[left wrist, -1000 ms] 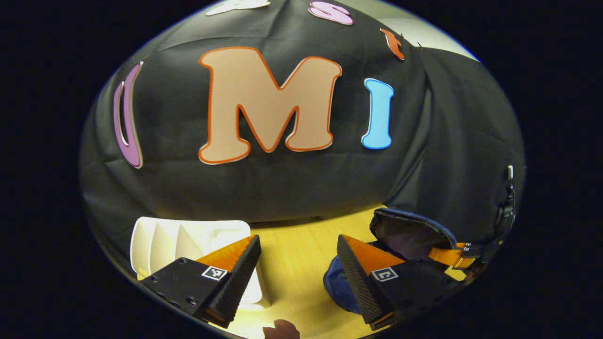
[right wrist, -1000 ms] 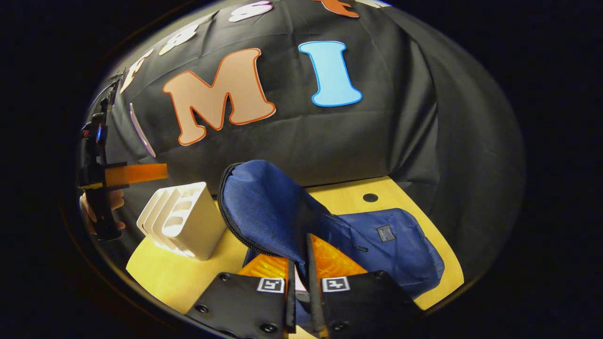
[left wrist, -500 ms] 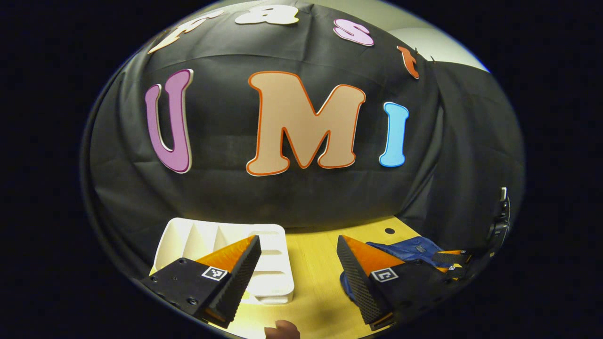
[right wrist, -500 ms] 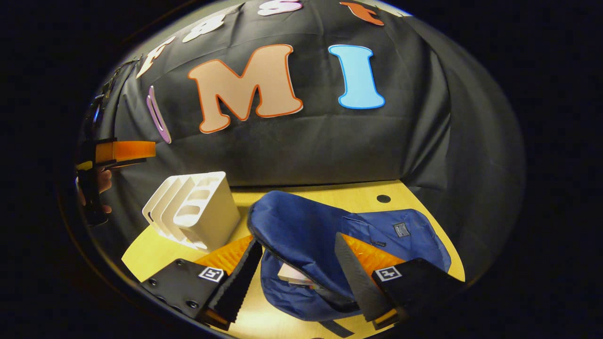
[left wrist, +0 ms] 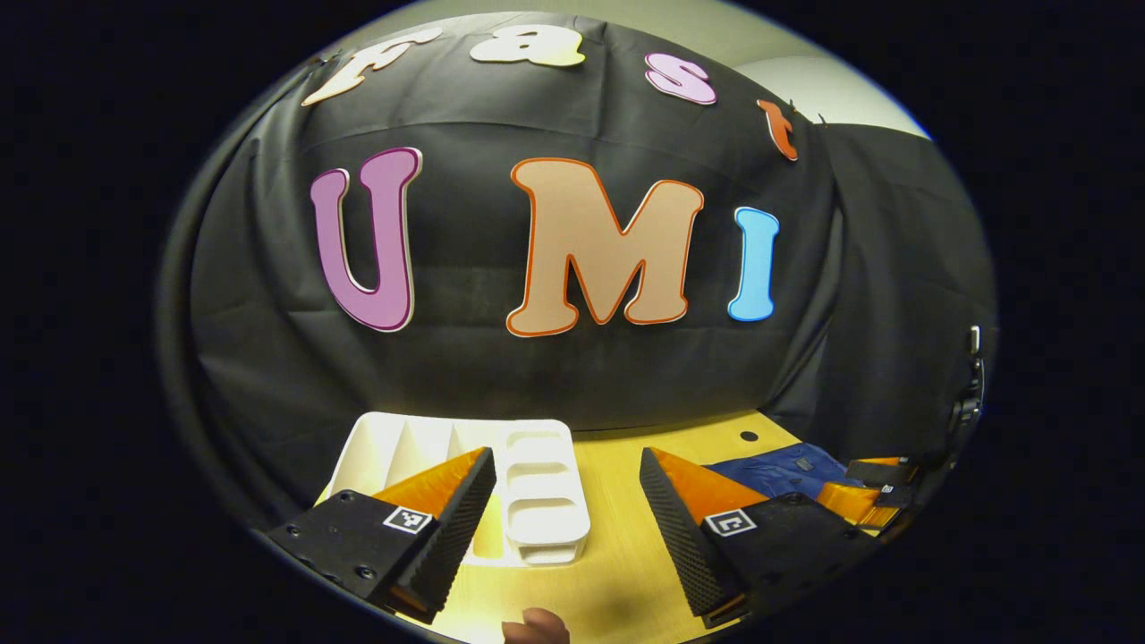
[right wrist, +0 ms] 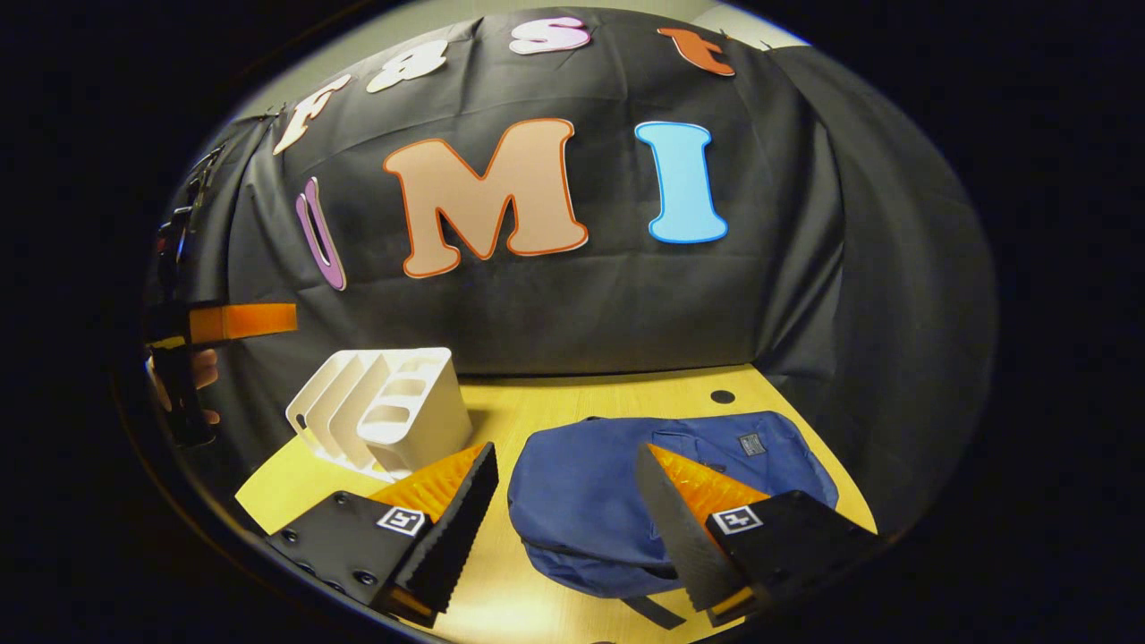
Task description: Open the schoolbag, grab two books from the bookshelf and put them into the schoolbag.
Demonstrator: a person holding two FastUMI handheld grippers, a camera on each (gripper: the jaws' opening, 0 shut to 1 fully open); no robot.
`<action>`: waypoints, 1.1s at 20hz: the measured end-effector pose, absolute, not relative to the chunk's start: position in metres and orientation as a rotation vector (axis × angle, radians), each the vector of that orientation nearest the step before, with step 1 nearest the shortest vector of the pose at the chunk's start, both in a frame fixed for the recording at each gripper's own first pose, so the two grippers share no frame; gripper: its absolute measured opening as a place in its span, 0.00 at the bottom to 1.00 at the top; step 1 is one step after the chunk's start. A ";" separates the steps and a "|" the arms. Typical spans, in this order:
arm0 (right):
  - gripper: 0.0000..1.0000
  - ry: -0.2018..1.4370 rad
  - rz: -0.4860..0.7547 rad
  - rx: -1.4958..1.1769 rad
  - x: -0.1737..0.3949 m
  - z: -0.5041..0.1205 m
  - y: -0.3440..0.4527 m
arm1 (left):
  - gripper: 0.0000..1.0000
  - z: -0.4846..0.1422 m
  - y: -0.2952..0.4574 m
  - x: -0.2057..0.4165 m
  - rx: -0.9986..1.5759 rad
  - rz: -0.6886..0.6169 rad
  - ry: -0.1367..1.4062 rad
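Observation:
The blue schoolbag [right wrist: 590,501] lies flat on the yellow table [right wrist: 572,402], its flap down over the opening. My right gripper [right wrist: 565,519] hangs open just above its near edge, holding nothing. The white bookshelf [right wrist: 385,411] stands left of the bag, its slots bare. In the left gripper view the same bookshelf [left wrist: 537,492] sits just ahead of my left gripper [left wrist: 565,519], which is open and empty. A strip of the schoolbag [left wrist: 778,465] shows at the right there, with the right gripper [left wrist: 872,487] beside it. The left gripper [right wrist: 224,322] shows far left, held by a hand [right wrist: 201,376].
Black cloth walls close the booth behind and to the right of the table. A round hole [right wrist: 722,396] lies in the tabletop behind the bag. A fingertip [left wrist: 535,626] shows at the bottom of the left gripper view.
My right gripper opened and let the bag's flap go; the flap fell from raised to flat, hiding the books seen inside. The left gripper view swung left and back toward the bookshelf.

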State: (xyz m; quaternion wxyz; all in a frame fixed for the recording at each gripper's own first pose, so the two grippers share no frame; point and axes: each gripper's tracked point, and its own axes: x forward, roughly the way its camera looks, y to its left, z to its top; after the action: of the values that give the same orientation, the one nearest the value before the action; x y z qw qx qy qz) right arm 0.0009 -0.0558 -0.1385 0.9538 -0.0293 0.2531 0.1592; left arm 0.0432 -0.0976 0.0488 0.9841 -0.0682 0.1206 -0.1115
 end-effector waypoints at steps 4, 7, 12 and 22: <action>1.00 0.456 0.298 -0.031 -0.001 -0.112 -0.057 | 0.94 0.054 -0.084 0.030 -0.110 -0.191 0.213; 0.98 0.409 0.290 -0.014 -0.004 -0.089 -0.056 | 0.95 0.060 -0.074 0.023 -0.086 -0.157 0.183; 0.97 0.322 0.296 -0.003 -0.002 -0.048 -0.049 | 0.94 0.071 -0.063 0.013 -0.026 -0.123 0.142; 0.98 0.177 0.288 0.010 0.005 0.015 -0.039 | 0.95 0.095 -0.061 -0.007 -0.044 -0.071 0.053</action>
State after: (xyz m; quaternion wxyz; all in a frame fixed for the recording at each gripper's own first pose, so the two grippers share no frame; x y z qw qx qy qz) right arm 0.0046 -0.0389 0.0149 0.9858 0.0048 0.0882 0.1431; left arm -0.0068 -0.0609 0.0945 0.9988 -0.0220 0.0266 -0.0356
